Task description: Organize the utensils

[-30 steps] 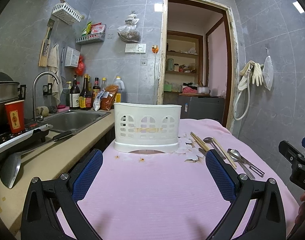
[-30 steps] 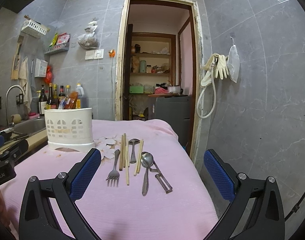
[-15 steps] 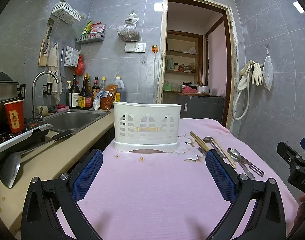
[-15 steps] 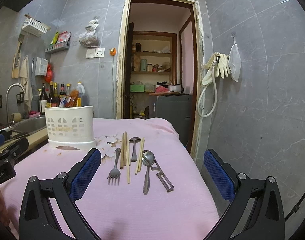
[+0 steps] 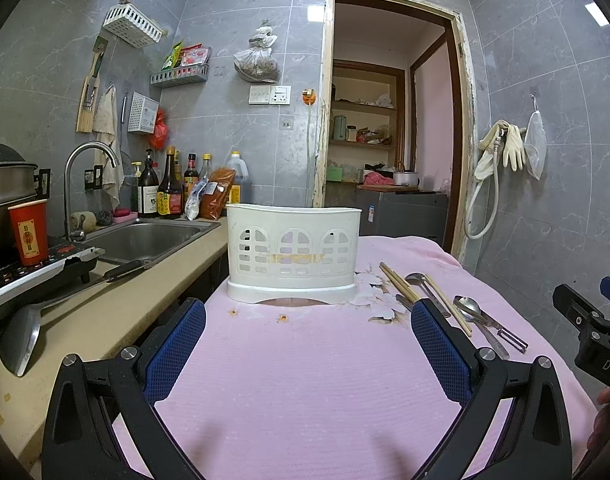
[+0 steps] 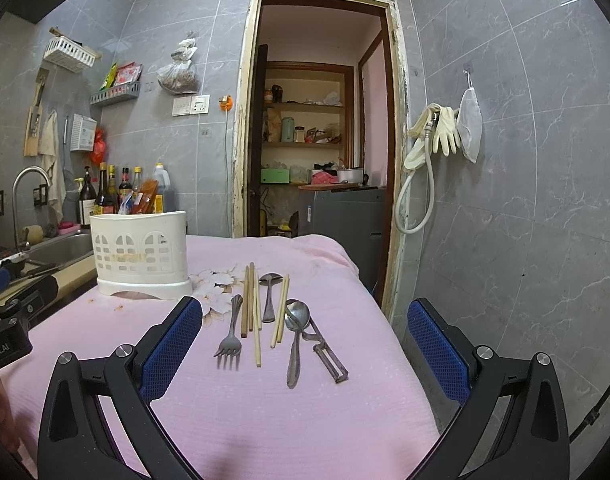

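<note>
Left wrist view: the left tool (image 5: 308, 354) hovers above the pink cloth (image 5: 305, 380) that covers the surface, its blue-padded fingers (image 5: 176, 348) spread wide with nothing between them. Straight ahead, the white perforated utensil holder (image 5: 293, 254) stands upright on the cloth near the far left edge, beside the beige counter (image 5: 105, 316) and the steel sink (image 5: 145, 238). No utensil shows above its rim. At the right edge of this view, part of the right tool (image 5: 593, 336) is visible.

Right wrist view: the right tool (image 6: 305, 346) is likewise spread wide and holds nothing. The utensils lie side by side on the cloth to the right of the utensil holder (image 6: 141, 256), roughly parallel and pointing away from the camera. From left to right they are: a fork (image 6: 229, 336) with its tines toward the camera; wooden chopsticks (image 6: 251, 308), several sticks close together; a small spoon (image 6: 269, 296) farther back; a second pair of pale chopsticks (image 6: 281, 312); a large spoon (image 6: 296, 340) with its bowl away from the camera; and a metal peeler (image 6: 329, 356) touching the large spoon near its bowl. The fork lies just beside the right tool's left finger (image 6: 173, 344). A printed flower pattern (image 6: 219, 284) marks the cloth between holder and utensils. Part of the left tool (image 6: 9, 320) appears at the left edge.
</note>
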Demonstrator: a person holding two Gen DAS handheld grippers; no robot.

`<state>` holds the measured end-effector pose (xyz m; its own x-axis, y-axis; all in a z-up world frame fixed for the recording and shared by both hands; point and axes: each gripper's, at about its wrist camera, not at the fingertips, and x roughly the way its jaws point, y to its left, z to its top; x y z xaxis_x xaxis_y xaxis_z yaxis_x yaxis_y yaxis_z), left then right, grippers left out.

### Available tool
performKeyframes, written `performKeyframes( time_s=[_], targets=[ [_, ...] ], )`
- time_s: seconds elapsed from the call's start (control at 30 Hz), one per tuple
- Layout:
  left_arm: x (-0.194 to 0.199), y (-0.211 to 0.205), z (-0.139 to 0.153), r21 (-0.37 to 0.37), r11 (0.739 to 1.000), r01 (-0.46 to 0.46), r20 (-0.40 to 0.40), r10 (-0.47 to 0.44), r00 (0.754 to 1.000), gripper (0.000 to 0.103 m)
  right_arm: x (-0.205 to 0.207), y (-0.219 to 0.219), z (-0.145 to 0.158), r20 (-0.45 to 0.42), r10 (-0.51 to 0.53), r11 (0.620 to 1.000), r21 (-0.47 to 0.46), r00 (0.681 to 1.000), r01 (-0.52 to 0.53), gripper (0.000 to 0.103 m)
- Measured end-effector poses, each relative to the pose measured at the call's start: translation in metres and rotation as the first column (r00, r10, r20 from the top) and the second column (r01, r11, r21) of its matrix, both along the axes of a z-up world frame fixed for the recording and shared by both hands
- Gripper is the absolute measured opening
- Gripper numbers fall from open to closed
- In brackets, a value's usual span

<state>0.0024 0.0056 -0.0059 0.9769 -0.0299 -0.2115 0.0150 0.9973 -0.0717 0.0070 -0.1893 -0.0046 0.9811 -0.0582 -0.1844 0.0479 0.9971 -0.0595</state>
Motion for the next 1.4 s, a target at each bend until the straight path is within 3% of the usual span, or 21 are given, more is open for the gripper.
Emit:
performKeyframes(
  time_s=[0.83,1.1,1.4],
  targets=[
    [0.005,-0.005,0.003,0.001,1.000,0.007,-0.026,-0.007,1.000,0.101,0.003,0.004,-0.002,0.005,0.009,0.999,-0.039,1.000,-0.009,0.103],
    [0.037,-0.012,0.017,-0.007,0.995,0.096,-0.140,-0.096,0.986,0.101,0.027,-0.012,0.009,-0.048,0.114,0.989,-0.090,0.992,-0.118,0.103],
    [0.082,-0.019,0.026,-0.054,0.985,0.164,-0.270,-0.173,0.947,0.101,0.075,-0.045,0.009,-0.195,0.093,0.987,-0.112,0.976,-0.116,0.103]
  ],
)
